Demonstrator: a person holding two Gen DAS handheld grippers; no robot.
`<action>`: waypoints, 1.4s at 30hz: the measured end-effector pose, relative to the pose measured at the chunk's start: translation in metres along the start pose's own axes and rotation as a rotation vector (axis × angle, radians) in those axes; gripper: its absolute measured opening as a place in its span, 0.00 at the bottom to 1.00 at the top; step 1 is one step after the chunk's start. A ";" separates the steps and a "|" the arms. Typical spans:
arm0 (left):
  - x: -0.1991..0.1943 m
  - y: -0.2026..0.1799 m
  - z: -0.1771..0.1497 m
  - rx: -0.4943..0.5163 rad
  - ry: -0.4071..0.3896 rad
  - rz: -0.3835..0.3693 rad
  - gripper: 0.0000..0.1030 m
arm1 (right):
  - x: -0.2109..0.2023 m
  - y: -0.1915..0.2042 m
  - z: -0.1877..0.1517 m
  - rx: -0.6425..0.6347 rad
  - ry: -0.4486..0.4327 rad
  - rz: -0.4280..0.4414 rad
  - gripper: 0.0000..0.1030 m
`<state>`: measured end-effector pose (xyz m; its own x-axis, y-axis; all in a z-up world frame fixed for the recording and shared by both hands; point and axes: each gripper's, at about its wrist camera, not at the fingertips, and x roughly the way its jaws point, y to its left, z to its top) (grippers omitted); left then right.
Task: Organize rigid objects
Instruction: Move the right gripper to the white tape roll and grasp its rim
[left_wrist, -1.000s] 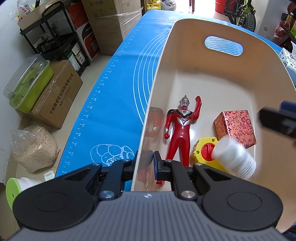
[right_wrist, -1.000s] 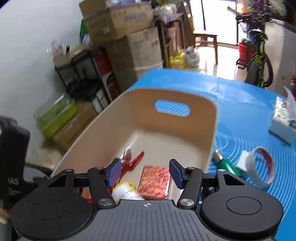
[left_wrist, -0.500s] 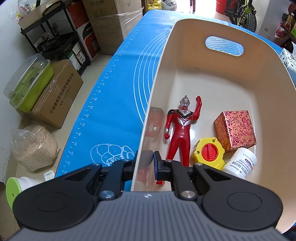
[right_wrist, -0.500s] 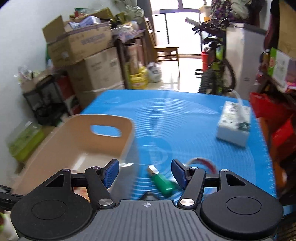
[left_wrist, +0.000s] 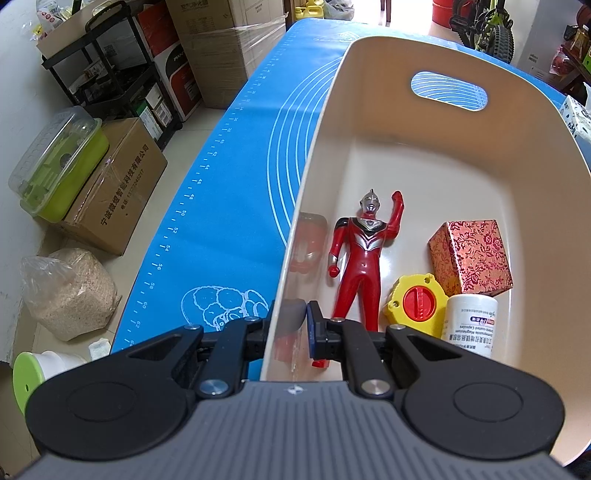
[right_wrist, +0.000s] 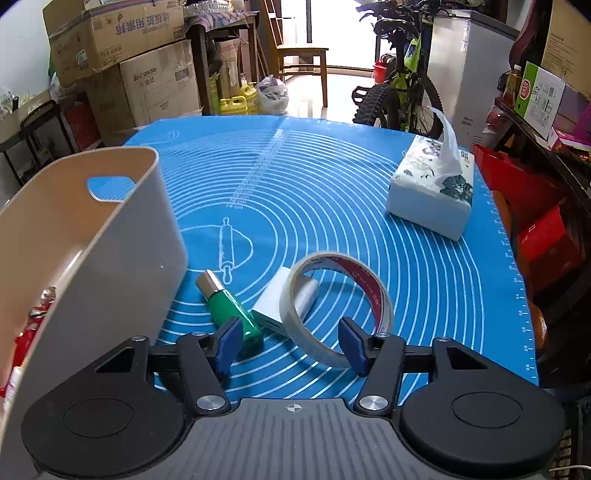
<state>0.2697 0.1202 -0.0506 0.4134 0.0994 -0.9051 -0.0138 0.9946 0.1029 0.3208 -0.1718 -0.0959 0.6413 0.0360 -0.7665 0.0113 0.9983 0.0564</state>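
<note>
Three loose items lie on the blue silicone mat (right_wrist: 424, 258) just ahead of the right gripper (right_wrist: 291, 341), whose jaws stand wide apart: a green plastic lighter (right_wrist: 231, 308), a white flat block (right_wrist: 280, 299) and a ring of white tape (right_wrist: 334, 308). The lighter looks light, stiff and slick; grasping it across mid-body seems best. Its long axis points its metal cap toward the cream plastic bin (right_wrist: 110, 236), whose wall the left gripper (left_wrist: 291, 325) clamps.
</note>
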 end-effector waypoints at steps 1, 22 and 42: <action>0.000 0.000 0.000 0.000 0.000 0.000 0.15 | 0.003 0.000 -0.002 -0.006 -0.007 -0.003 0.64; 0.000 0.000 0.000 0.006 -0.001 0.002 0.15 | 0.017 0.013 -0.006 -0.013 -0.043 0.017 0.18; 0.000 0.000 0.000 0.006 -0.001 0.000 0.15 | -0.047 0.014 0.008 0.089 -0.189 0.009 0.16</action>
<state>0.2697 0.1201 -0.0509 0.4141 0.0994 -0.9048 -0.0085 0.9944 0.1054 0.2975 -0.1595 -0.0539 0.7742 0.0271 -0.6323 0.0678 0.9898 0.1255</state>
